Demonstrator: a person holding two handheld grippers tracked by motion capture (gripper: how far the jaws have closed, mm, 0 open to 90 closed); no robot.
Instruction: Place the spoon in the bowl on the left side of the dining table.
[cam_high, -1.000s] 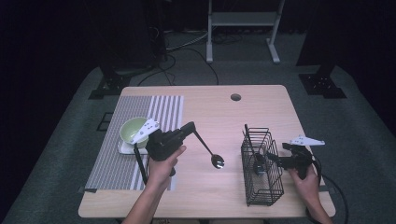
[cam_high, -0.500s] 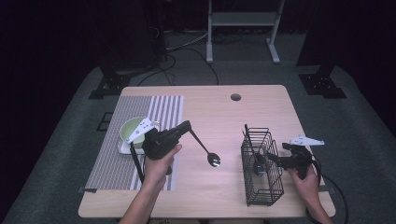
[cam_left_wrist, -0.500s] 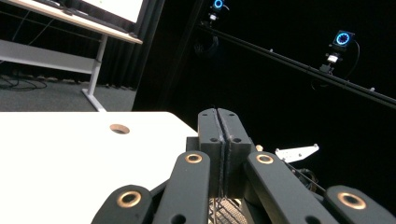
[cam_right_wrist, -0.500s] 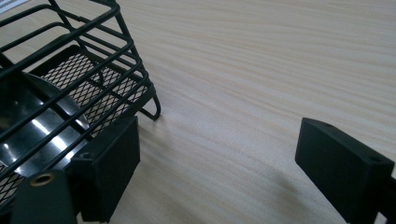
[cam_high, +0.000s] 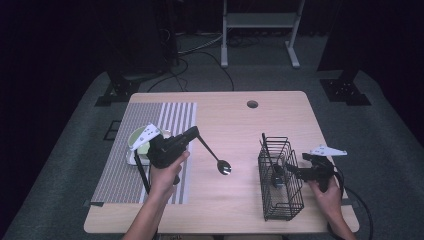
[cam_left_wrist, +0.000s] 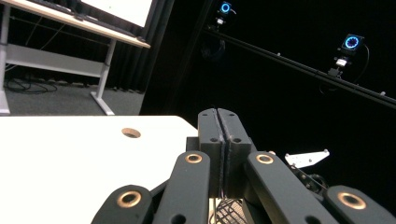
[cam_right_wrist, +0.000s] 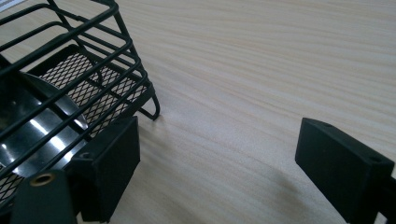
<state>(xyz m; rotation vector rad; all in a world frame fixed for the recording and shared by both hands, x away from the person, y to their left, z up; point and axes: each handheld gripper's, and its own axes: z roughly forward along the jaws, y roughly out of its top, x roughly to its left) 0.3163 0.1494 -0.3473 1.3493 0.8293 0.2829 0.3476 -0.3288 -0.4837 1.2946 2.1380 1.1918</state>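
Jaws pinched on spoon (cam_high: 216, 159) — left gripper (cam_high: 192, 135); right gripper (cam_right_wrist: 219, 172) gapes.

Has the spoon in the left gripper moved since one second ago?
Yes, slightly. The spoon bowl has shifted toward the striped mat, away from the wire basket, which kept its place. The left gripper carries it.

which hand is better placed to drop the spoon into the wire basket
Left. The left gripper is shut on the spoon, its bowl hanging partway toward the wire basket. The right gripper is open beside the basket, so it seems placed to steady it.
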